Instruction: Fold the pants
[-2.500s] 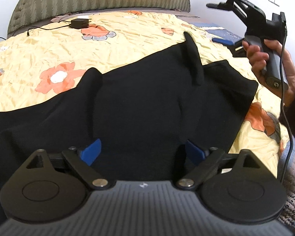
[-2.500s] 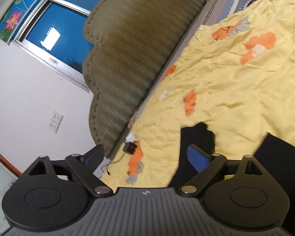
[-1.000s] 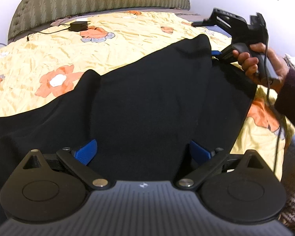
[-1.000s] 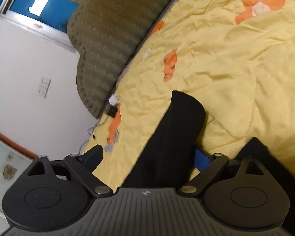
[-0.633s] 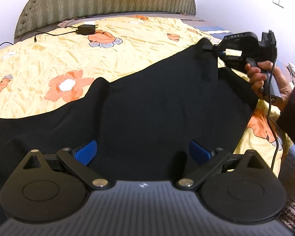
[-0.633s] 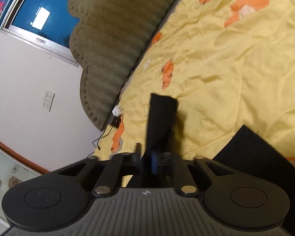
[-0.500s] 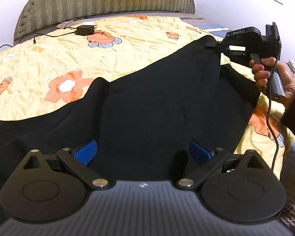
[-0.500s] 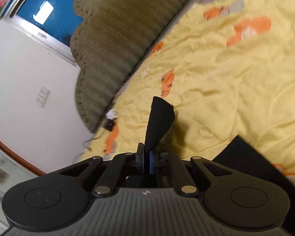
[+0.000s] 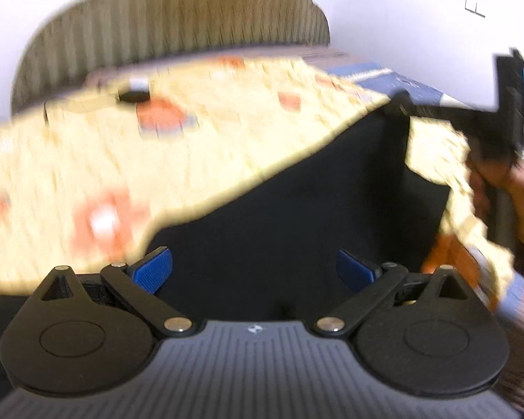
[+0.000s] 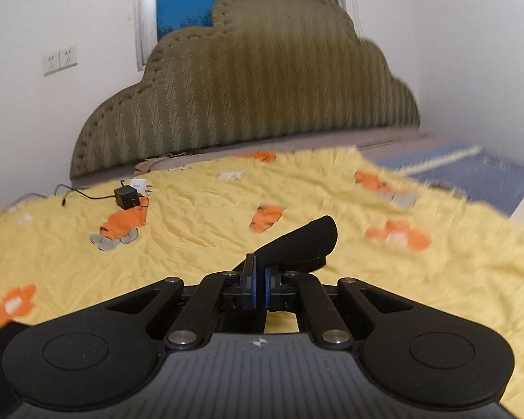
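Observation:
Black pants (image 9: 297, 202) lie spread on a yellow flowered bedspread (image 9: 87, 160). In the blurred left wrist view my left gripper (image 9: 254, 268) is open over the near part of the pants, its blue pads wide apart. My right gripper (image 9: 401, 106) shows at the upper right, pinching the far corner of the pants and lifting it. In the right wrist view my right gripper (image 10: 260, 279) is shut on a black fold of the pants (image 10: 304, 241) that sticks out past the pads.
A green padded headboard (image 10: 262, 104) stands at the far side of the bed. A black charger with its cable (image 10: 125, 197) lies on the bedspread near it. A blue patterned cloth (image 10: 471, 171) lies at the far right. The bed's edge drops away at the right (image 9: 499, 279).
My right gripper closed on the far corner of the pants and lifted it, turning level toward the headboard. The left gripper stayed open and swung quickly, blurring its view.

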Action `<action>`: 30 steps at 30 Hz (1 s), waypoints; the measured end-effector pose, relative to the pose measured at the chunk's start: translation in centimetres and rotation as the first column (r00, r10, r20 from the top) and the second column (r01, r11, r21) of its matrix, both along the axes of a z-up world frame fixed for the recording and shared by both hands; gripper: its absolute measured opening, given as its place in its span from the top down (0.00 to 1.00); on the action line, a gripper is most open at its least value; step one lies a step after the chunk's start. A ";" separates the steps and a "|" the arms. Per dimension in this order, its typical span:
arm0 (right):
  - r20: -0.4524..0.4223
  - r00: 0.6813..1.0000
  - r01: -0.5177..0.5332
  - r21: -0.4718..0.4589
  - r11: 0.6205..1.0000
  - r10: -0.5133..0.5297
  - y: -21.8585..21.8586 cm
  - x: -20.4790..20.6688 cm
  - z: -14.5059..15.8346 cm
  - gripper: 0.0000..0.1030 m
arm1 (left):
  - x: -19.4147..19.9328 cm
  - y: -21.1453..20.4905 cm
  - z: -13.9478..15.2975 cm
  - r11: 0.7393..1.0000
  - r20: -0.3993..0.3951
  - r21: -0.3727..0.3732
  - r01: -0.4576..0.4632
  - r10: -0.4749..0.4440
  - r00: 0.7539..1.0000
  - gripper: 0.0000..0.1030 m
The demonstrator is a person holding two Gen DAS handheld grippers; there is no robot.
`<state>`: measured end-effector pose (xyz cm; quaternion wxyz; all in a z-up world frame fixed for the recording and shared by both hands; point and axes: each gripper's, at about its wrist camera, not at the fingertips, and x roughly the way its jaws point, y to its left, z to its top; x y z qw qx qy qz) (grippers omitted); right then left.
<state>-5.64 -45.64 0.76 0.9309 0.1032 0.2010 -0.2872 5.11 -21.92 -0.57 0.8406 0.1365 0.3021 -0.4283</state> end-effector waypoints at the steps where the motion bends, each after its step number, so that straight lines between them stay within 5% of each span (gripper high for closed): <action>1: -0.005 1.000 0.006 -0.014 1.000 -0.006 0.3 -0.2 0.2 0.96 | 0.4 -0.4 0.5 1.000 0.010 -0.005 -0.010 0.010 1.000 0.03; 6: -0.026 0.998 0.052 0.003 0.999 -0.052 0.4 -3.0 1.3 0.96 | 1.6 -0.4 0.8 0.999 -0.064 -0.030 -0.015 0.013 0.998 0.03; 15: -0.081 0.992 0.115 0.230 0.966 -0.099 -2.5 -6.3 -2.8 0.96 | -1.9 2.3 -1.2 0.995 0.033 0.081 0.053 -0.056 0.998 0.03; 19: -0.067 0.993 0.119 0.353 0.928 -0.101 -3.5 -7.7 -4.7 0.96 | -2.5 3.6 -2.7 0.989 -0.017 0.125 0.085 -0.083 0.996 0.03; 27: 0.008 0.992 0.098 0.606 0.790 -0.130 -6.4 -10.3 -7.1 0.93 | -3.3 4.5 -4.2 0.978 -0.041 0.183 0.096 -0.090 0.995 0.03; 30: 0.021 0.987 0.116 0.589 0.800 -0.159 -5.4 -11.9 -6.5 0.90 | -3.7 6.1 -3.6 0.985 -0.031 0.163 0.056 -0.052 0.998 0.03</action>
